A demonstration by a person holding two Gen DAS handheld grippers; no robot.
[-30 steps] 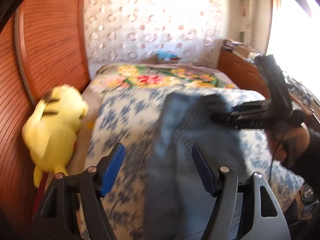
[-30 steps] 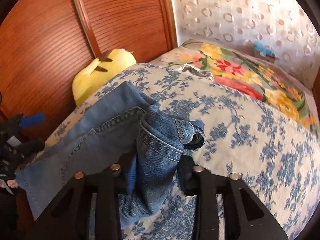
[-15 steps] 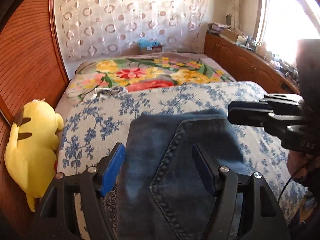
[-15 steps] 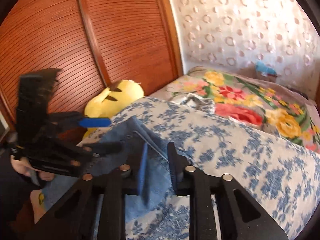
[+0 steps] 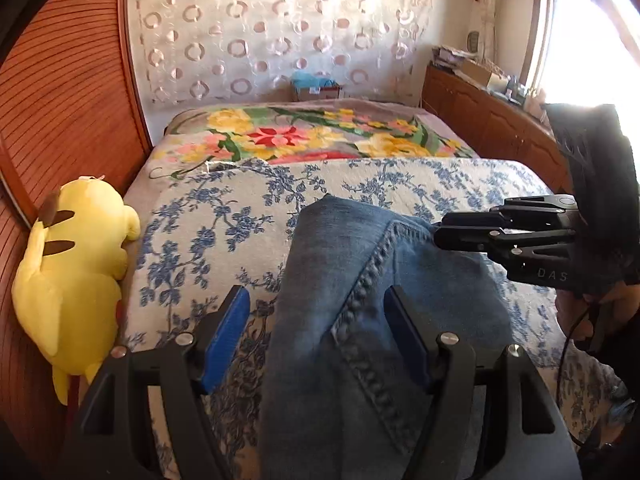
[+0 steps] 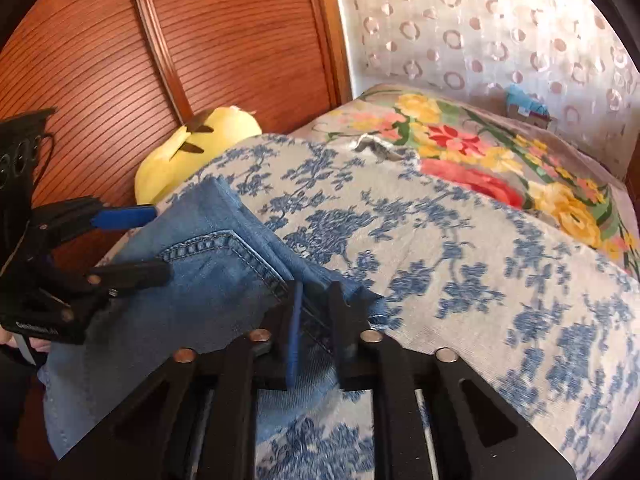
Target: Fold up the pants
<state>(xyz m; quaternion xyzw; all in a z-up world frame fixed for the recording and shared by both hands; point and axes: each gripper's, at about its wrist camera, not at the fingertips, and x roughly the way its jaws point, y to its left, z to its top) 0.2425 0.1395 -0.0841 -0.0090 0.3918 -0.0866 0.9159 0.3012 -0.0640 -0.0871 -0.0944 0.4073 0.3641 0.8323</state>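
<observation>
The folded pants (image 5: 360, 300) lie at the bed's (image 5: 224, 216) near edge. The left tool (image 5: 316, 332) is spread over them; the right tool (image 6: 316, 312), jaws just reopening slightly, pinches their edge. A yellow plush (image 5: 76, 256) sits by the wooden wall.

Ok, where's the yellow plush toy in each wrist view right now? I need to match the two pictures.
Left wrist: the yellow plush toy lies at the left edge, between the wooden slatted wall and the bed.
Right wrist: it sits upper left, partly hidden behind the blue-flowered bedspread.
Shared landmark: the jeans on that bedspread.
</observation>
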